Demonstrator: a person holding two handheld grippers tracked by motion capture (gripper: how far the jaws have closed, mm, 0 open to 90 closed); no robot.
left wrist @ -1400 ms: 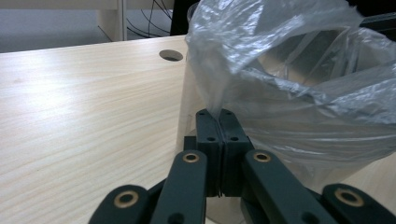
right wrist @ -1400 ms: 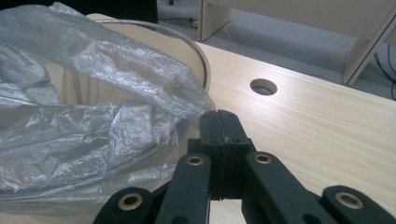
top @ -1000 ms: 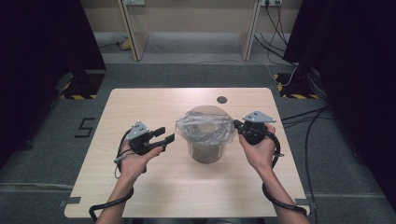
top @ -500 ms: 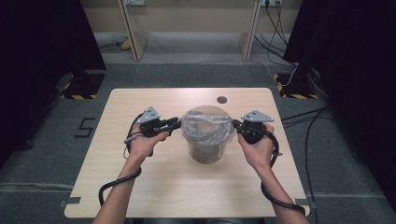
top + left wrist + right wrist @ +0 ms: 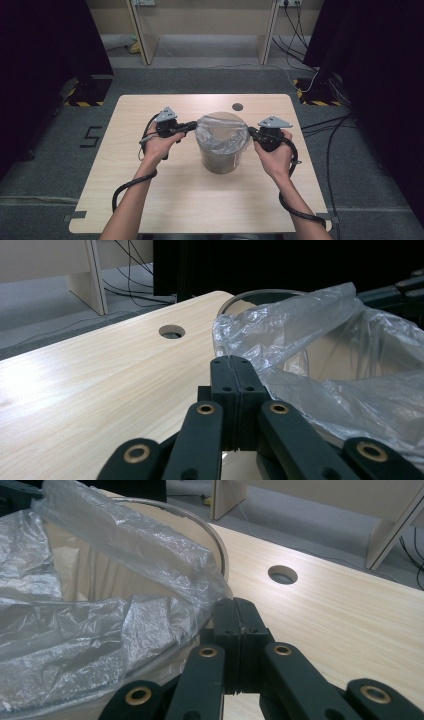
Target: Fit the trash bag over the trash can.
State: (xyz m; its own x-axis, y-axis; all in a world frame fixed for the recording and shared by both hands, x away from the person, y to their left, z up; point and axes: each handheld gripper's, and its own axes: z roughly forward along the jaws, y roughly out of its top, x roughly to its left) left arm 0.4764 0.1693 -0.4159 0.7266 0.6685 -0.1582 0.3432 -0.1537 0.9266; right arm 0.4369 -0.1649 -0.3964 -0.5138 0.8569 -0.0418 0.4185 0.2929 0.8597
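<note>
A round tan bin (image 5: 220, 161) stands mid-table, lined with a clear plastic bag (image 5: 222, 134) that puffs up over its rim. My left gripper (image 5: 192, 125) sits at the bin's left rim. Its jaws are shut in the left gripper view (image 5: 234, 360), and the bag's edge (image 5: 325, 365) runs right into their tips. My right gripper (image 5: 251, 131) sits at the bin's right rim. Its jaws (image 5: 235, 601) are shut with the bag's crumpled edge (image 5: 100, 625) pinched at their tips, beside the bin's rim (image 5: 210, 535).
The light wooden table (image 5: 150, 200) has a round cable hole (image 5: 237, 106) behind the bin. Cables trail from both grippers along the person's forearms. Desk legs and floor cables lie beyond the far edge.
My left gripper moved up and right from open table space to the bin's left rim and went from open to shut on the bag's edge. The right gripper stayed put.
</note>
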